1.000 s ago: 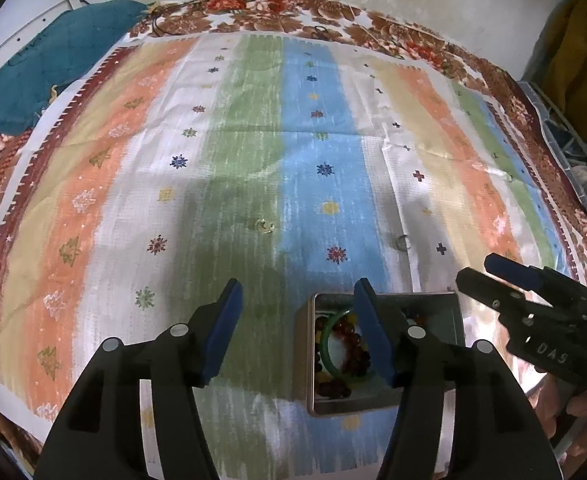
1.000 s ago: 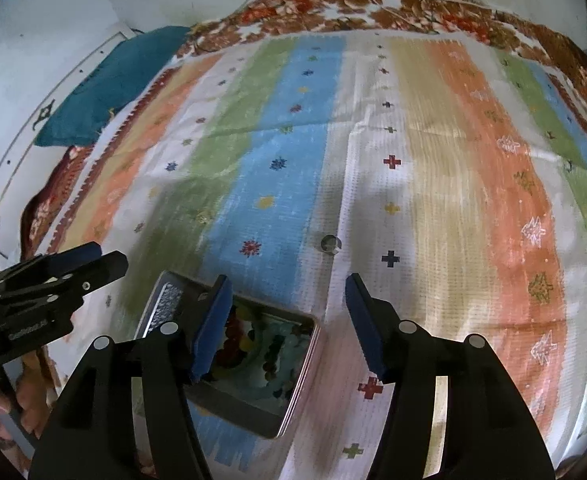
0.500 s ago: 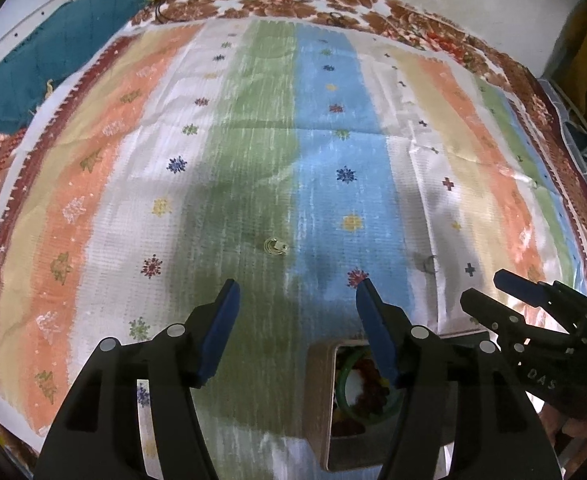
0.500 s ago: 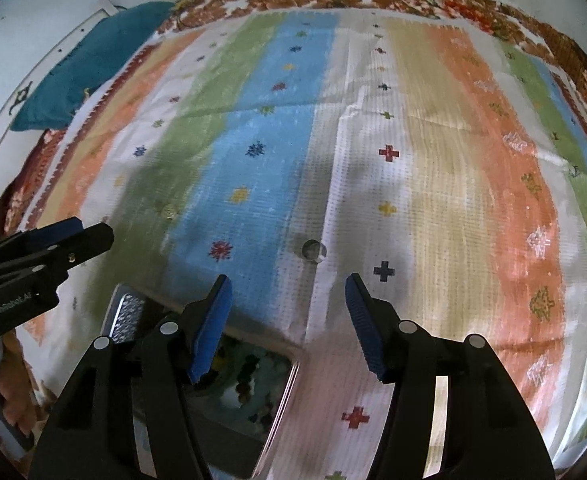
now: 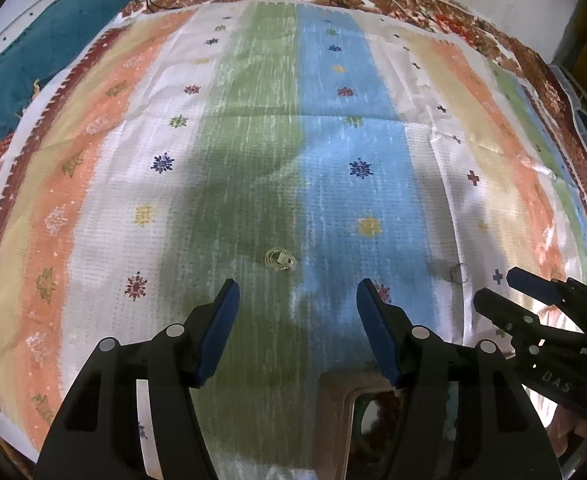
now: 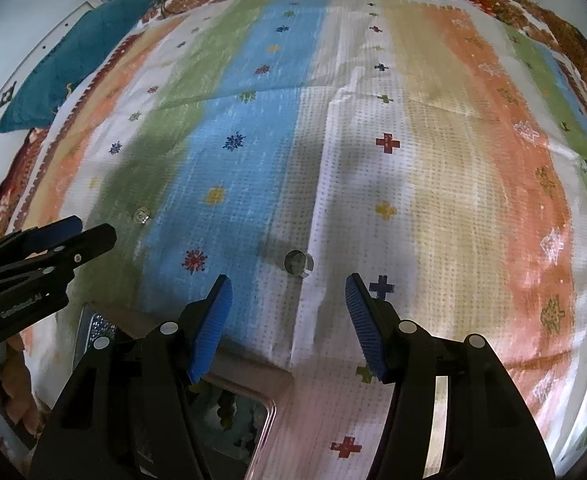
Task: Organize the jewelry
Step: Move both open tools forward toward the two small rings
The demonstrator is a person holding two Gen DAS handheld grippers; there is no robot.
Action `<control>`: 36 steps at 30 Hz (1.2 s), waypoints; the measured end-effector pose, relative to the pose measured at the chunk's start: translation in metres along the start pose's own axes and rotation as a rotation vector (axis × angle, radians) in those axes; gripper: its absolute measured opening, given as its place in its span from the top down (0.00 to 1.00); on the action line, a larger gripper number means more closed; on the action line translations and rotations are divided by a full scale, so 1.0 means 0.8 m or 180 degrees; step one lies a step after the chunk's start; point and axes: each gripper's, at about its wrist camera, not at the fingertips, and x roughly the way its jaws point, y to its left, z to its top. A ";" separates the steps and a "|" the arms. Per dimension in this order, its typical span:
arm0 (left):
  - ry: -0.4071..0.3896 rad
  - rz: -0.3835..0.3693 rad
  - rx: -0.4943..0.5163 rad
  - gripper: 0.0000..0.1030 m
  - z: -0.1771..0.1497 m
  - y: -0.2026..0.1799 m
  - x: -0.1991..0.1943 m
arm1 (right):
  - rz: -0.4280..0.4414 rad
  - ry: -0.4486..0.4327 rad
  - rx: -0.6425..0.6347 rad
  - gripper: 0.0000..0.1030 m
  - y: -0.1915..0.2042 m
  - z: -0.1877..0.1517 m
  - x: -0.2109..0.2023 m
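A small pale coiled earring lies on the green stripe of the cloth, just ahead of my open, empty left gripper. It also shows in the right wrist view. A silver ring lies on the white stripe, just ahead of my open, empty right gripper, and shows in the left wrist view. The metal jewelry box holding beads sits low, partly hidden behind the left gripper; its corner also shows in the right wrist view.
A striped patterned cloth covers the bed. A teal cushion lies at the far left. The right gripper's body is at the right in the left wrist view; the left gripper's body is at the left in the right wrist view.
Both grippers have moved forward past the box and closer to the cloth. The earring and the ring are now nearer each gripper; the box has dropped to the frames' bottom.
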 end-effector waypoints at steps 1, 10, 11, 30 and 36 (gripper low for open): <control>0.0012 -0.0002 -0.0017 0.41 0.001 0.002 0.003 | -0.0007 -0.0003 -0.0012 0.43 0.001 0.000 0.001; 0.0082 0.0036 0.0006 0.41 0.011 0.005 0.025 | -0.0040 0.0083 -0.0052 0.43 0.002 0.010 0.019; 0.0088 0.0033 0.0029 0.41 0.013 0.005 0.026 | -0.0018 0.0087 -0.0039 0.43 0.001 0.011 0.020; 0.0300 0.0045 0.0103 0.46 0.026 0.005 0.074 | 0.0086 0.0177 -0.0014 0.58 -0.005 0.015 0.045; 0.0314 0.0092 0.0248 0.54 0.026 -0.003 0.079 | 0.0037 0.0243 -0.0074 0.68 -0.001 0.013 0.052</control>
